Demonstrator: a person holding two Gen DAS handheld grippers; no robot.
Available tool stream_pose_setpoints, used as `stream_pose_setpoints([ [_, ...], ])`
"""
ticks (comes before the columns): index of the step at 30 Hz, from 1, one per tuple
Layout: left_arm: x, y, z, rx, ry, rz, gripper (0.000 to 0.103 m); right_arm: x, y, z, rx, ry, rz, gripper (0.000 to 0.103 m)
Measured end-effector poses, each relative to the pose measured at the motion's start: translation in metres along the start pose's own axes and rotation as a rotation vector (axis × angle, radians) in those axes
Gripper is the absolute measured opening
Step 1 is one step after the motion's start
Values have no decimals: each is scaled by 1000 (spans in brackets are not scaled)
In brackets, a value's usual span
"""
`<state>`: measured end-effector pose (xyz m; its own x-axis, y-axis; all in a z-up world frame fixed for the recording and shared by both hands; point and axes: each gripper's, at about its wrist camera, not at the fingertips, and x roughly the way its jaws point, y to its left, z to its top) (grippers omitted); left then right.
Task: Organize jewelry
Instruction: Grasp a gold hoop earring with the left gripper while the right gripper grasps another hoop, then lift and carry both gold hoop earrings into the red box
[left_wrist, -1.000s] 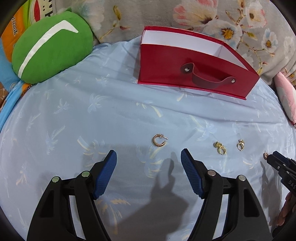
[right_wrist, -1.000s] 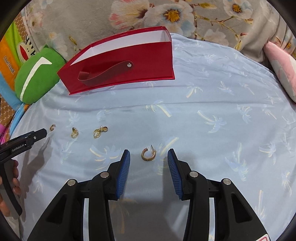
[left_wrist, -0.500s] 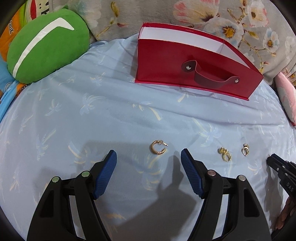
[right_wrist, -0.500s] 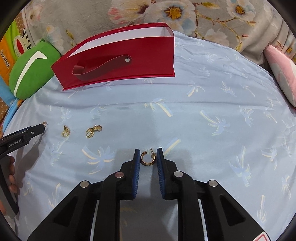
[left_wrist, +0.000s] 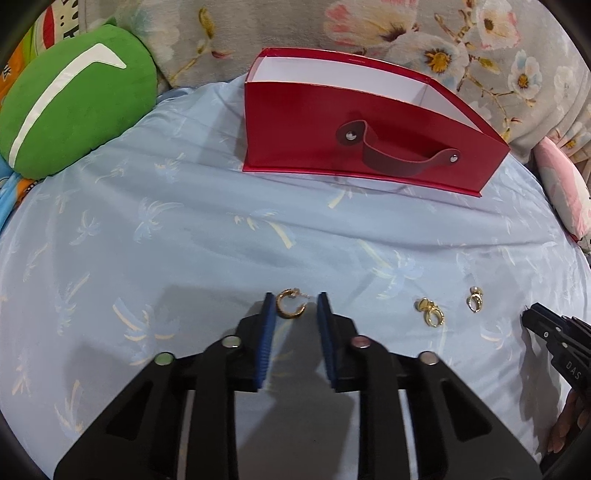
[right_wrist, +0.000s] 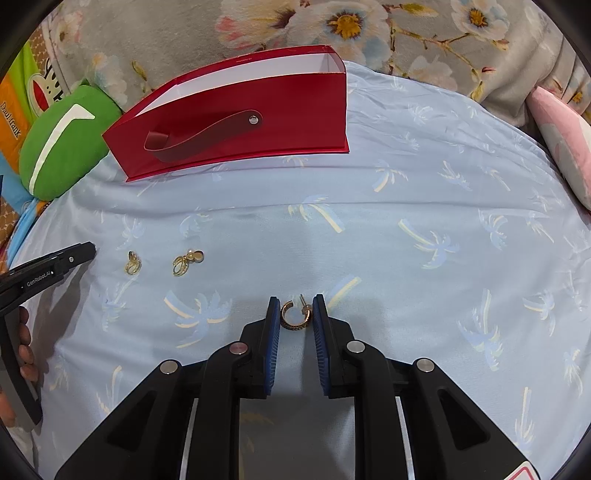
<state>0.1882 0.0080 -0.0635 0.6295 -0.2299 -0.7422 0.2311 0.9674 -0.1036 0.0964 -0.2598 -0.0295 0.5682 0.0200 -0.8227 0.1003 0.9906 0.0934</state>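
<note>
**Two grippers, two gold hoops**

The left gripper (left_wrist: 294, 297) points down at the blue sheet (left_wrist: 184, 240). Its jaws are closing, and a gold hoop (left_wrist: 291, 303) lies between them. The left pad is right against the hoop. A little gap shows on the other side, so the hoop is not squeezed yet. The picture is a bit blurry here.

The right gripper (right_wrist: 295, 300) is closed on a second gold hoop (right_wrist: 296, 314). Both blue pads touch it, and its thin pin sticks up near the right pad.

Two small earrings (right_wrist: 133, 263) (right_wrist: 186, 262) lie on the sheet between the two grippers, close together but apart. They are too tiny to see their shape well.

The red box (left_wrist: 295, 129) stands open at the back of the sheet, well away from all the jewelry. Its near wall hides its floor, so what is in it cannot be told.

Each camera sees only the dark tip of the other gripper, cut off at the picture's edge. A few fingers (right_wrist: 24, 354) show there too.
</note>
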Motion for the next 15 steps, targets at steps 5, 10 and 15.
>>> stream_pose_setpoints([
  [5, -1, -1, -1, -6, 0, -20, 15, 0, 0, 0, 0, 0, 0, 17],
  [10, -6, -2, -2, -14, -4, -38, 15, -1, -1, 0, 6, -5, 11, 17],
  [15, -25, -3, -1, -21, -34, -51, 14, -11, 4, 0, 9, -25, 35, 16],
])
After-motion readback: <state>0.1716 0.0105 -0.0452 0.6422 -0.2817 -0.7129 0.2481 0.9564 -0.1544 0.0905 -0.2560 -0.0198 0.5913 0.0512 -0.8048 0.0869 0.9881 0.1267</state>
